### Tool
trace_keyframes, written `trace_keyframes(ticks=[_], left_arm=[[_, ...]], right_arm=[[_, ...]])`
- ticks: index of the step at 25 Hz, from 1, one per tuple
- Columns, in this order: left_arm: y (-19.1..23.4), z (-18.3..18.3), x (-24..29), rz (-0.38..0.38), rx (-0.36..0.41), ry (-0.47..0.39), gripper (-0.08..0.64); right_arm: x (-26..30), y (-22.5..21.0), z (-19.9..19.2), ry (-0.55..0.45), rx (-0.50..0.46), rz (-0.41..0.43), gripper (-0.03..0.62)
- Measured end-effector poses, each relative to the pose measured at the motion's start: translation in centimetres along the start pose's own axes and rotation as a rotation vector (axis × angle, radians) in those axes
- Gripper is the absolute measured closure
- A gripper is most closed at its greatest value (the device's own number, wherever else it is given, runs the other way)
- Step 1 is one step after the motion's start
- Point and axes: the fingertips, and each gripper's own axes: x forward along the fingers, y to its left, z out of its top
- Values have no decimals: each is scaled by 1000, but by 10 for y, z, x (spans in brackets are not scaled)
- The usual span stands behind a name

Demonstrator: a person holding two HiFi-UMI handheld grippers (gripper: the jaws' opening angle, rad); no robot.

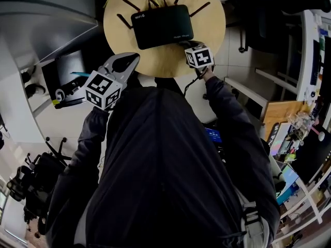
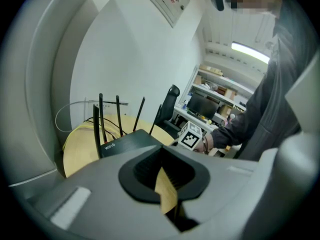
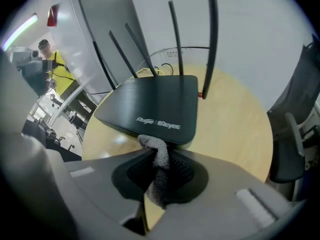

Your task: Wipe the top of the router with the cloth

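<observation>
Between the jaws of the right gripper [image 3: 159, 156] a grey cloth [image 3: 160, 170] is pinched, and its upper end touches the front edge of the black router [image 3: 155, 106]. The router lies flat on the round wooden table [image 3: 235, 134], with thin antennas raised at its back. By the table's near edge the left gripper [image 2: 167, 184] hangs apart from the router, jaws nearly together, gripping nothing.
</observation>
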Motion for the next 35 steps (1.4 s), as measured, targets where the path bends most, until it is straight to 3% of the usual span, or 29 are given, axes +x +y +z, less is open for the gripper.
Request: trace_keyframes(ticks=[5,10,15,19,28,35], left_arm=[[-1,2,6,22,-10,-8,569],[-5,8,9,50,-11,-22,568],[-11,4,18,55,-27,-23,569],[-23,6,28,50,-31,-27,568],[-29,11,20,133,-44,-47,569],[-33,3,9,181,-76,-56,569]], right_arm=[[-4,-27,-7,-2,24,-14,560],[-10,-4,-14,39,-149,107,560],[-25,-45,0,-30,-46,83,560],[-28,-75,27,-68,-82,49,560],[10,-101,78,8,-284,22,560],[26,-85,75,65,-530,80,561]])
